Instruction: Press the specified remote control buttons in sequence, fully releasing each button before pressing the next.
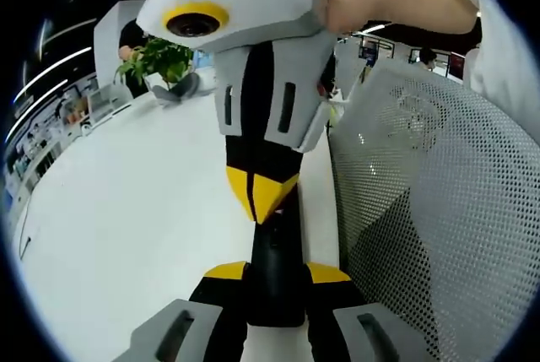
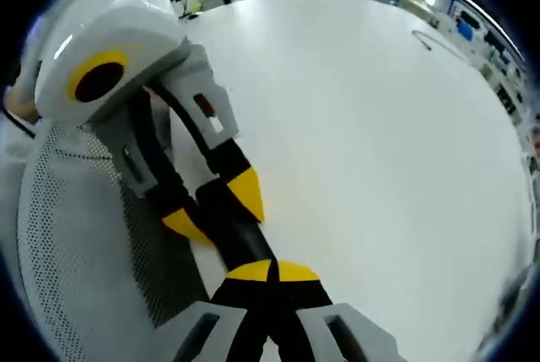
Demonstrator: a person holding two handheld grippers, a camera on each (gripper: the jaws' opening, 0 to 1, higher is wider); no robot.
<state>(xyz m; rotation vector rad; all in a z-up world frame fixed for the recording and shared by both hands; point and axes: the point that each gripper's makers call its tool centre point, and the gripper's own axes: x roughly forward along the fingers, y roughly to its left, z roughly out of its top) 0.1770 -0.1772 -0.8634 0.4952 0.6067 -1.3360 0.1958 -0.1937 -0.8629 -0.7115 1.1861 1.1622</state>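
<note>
A slim black remote control [image 1: 274, 248] is held over the edge of the white table [image 1: 126, 210]. My left gripper [image 1: 276, 273] is shut on it, with one yellow-tipped finger on each long side. My right gripper [image 1: 263, 197] comes down from above with its jaws shut, and its joined yellow tips touch the remote's top face. In the right gripper view the right gripper [image 2: 272, 271] points at the remote [image 2: 245, 240]. The left gripper [image 2: 218, 208] clasps the remote from the upper left. The buttons are too dark to make out.
A white mesh chair back [image 1: 439, 193] stands close beside the table edge and is seen again as a mesh chair back [image 2: 76, 244]. A green plant [image 1: 156, 58] sits at the far end of the table. The person's arm [image 1: 396, 3] reaches in above. Wide bare tabletop [image 2: 380, 143] stretches away.
</note>
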